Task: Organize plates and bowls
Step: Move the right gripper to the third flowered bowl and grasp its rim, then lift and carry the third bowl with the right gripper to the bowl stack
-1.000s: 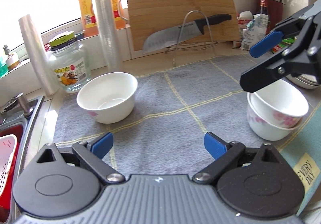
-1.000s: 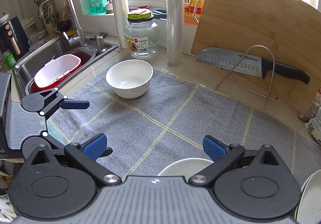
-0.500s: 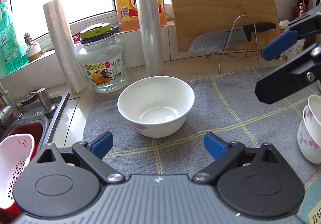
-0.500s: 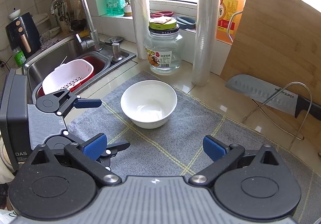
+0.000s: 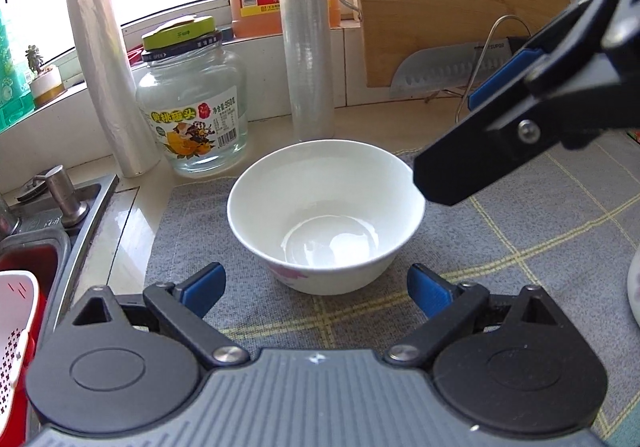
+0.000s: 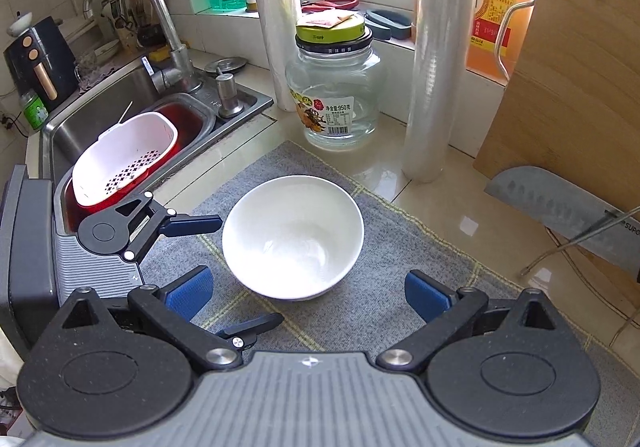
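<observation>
The left gripper (image 5: 316, 287) is spread wide and empty, with the white bowl (image 5: 326, 215) upright on the grey checked mat (image 5: 540, 247) just ahead of its blue fingertips, centred between them but not touched. The right gripper (image 6: 306, 295) is likewise spread and empty, the same bowl (image 6: 293, 237) just beyond its tips. Past the bowl from the left gripper stand a glass jar (image 5: 192, 107) and a roll of cling film (image 5: 308, 35).
</observation>
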The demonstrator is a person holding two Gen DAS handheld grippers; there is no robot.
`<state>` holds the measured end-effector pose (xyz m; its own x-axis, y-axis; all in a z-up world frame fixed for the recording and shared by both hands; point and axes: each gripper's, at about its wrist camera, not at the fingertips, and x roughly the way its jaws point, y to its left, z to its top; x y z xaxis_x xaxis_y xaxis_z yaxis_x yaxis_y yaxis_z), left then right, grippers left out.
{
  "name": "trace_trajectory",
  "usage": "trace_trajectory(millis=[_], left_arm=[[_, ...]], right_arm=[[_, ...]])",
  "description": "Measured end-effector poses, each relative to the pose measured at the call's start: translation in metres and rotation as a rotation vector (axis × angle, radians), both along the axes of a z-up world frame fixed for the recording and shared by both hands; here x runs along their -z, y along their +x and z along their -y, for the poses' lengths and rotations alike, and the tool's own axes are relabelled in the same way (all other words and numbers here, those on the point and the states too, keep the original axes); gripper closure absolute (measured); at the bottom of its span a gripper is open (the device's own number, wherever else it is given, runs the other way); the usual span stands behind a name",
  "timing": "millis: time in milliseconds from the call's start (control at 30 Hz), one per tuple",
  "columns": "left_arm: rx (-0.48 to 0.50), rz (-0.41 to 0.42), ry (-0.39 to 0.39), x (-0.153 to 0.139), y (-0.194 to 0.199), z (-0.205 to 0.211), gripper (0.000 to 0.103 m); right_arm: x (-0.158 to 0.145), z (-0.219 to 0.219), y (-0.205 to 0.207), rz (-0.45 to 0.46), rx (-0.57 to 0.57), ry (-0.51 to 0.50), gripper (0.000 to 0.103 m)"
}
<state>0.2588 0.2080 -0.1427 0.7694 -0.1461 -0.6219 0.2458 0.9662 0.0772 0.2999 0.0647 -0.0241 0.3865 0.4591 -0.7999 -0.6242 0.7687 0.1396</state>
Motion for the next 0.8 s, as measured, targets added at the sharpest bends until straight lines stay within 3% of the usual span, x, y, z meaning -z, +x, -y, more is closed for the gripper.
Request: trace_trajectory(millis=[367,800], left_arm=[[-0.001,0.015,-0.015,0.005,0.008,0.0,0.006],[0.037,0.034,-0.021,0.003,0.01,0.003,0.013]], right_arm=[[0.019,-0.021,0.036,-0.049,-0.03,0.006,0.001],[0.036,-0.035,0.056,-0.088,-0.055,-0.009,0.015]])
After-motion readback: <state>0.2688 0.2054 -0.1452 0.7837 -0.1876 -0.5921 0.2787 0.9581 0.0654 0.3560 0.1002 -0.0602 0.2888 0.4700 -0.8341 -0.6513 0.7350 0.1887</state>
